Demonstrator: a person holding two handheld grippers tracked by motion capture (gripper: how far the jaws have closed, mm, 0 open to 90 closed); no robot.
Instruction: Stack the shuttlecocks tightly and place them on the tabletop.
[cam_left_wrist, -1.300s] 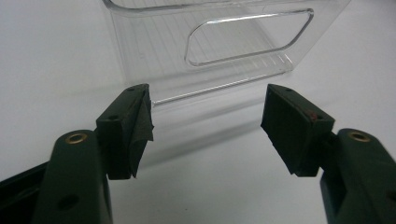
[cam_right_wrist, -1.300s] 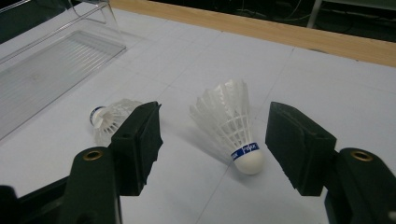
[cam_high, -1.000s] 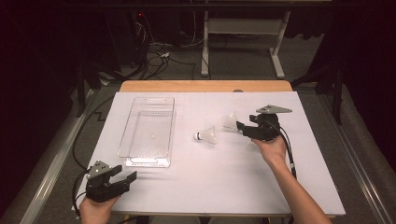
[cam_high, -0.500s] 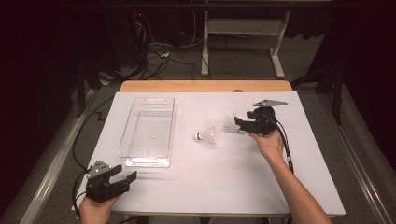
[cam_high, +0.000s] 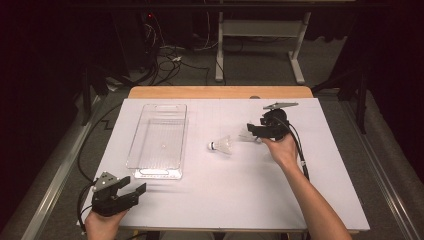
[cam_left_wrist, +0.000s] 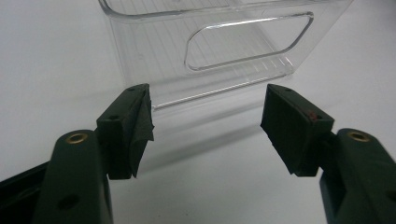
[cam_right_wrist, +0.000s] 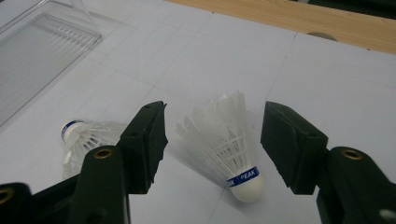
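Two white feather shuttlecocks lie on the white table (cam_high: 235, 200). One shuttlecock (cam_high: 221, 145) (cam_right_wrist: 86, 137) rests on its side in the middle, cork to the left. The other shuttlecock (cam_high: 245, 134) (cam_right_wrist: 229, 144) lies between the jaws of my right gripper (cam_high: 253, 133) (cam_right_wrist: 215, 126), its blue-banded cork toward the camera. Those jaws have just been closing but stand apart from the feathers on both sides. My left gripper (cam_high: 134, 190) (cam_left_wrist: 208, 107) is open and holds nothing at the near left corner, just short of the clear tray.
A clear plastic tray (cam_high: 159, 140) (cam_left_wrist: 210, 42) with a cut-out handle stands left of centre with nothing inside. The wooden table edge (cam_high: 220, 92) runs along the far side. Cables and a desk frame (cam_high: 260, 40) sit on the floor beyond.
My right gripper has moved a little left and away, so its jaws now flank the right shuttlecock and stand slightly narrower. The left gripper has stayed put.
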